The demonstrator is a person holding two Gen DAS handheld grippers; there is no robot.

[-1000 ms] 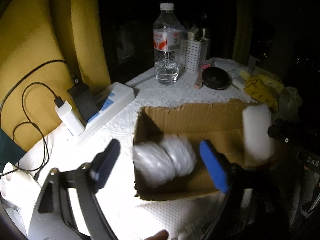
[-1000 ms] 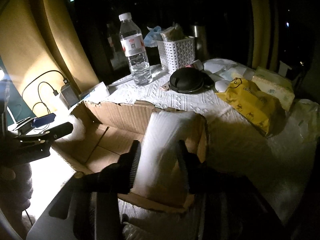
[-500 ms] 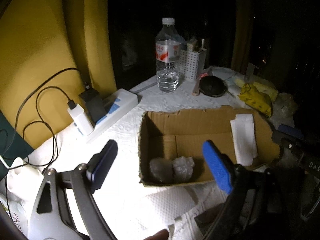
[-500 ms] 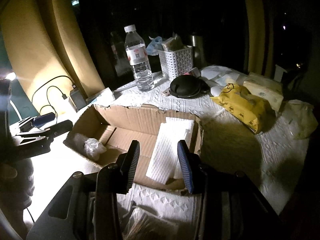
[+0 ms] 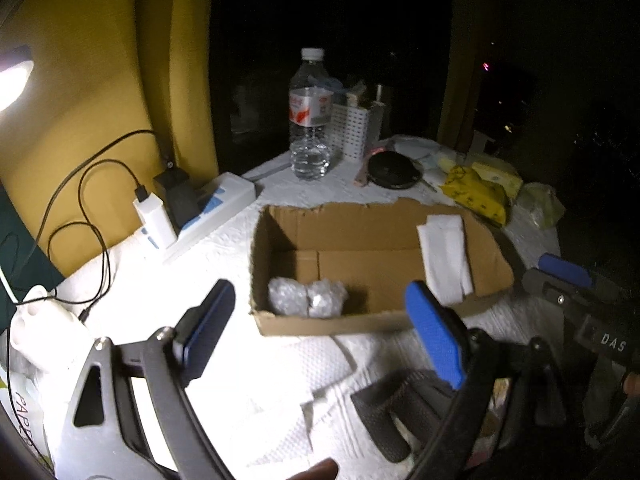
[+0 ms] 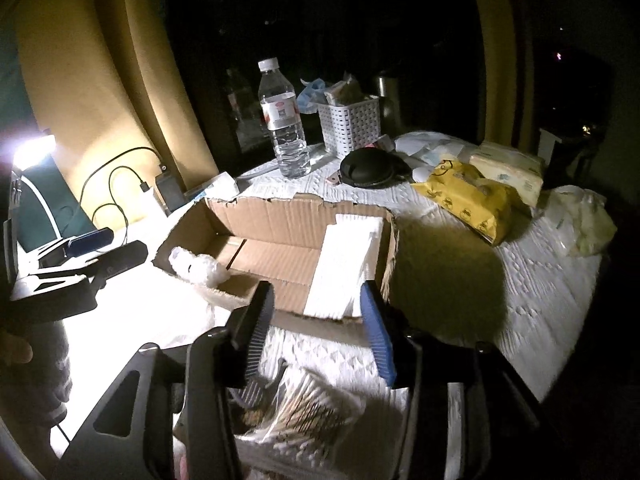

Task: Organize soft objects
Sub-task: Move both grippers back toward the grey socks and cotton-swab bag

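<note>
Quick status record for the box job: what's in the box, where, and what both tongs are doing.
box: open cardboard box on white table cover
left end: clear plastic bundle on box floor
right end: white foam sheet leaning on the wall
left tongs: open, empty, outside the box
right tongs: jaws just opened wider, empty, short of the box
</note>
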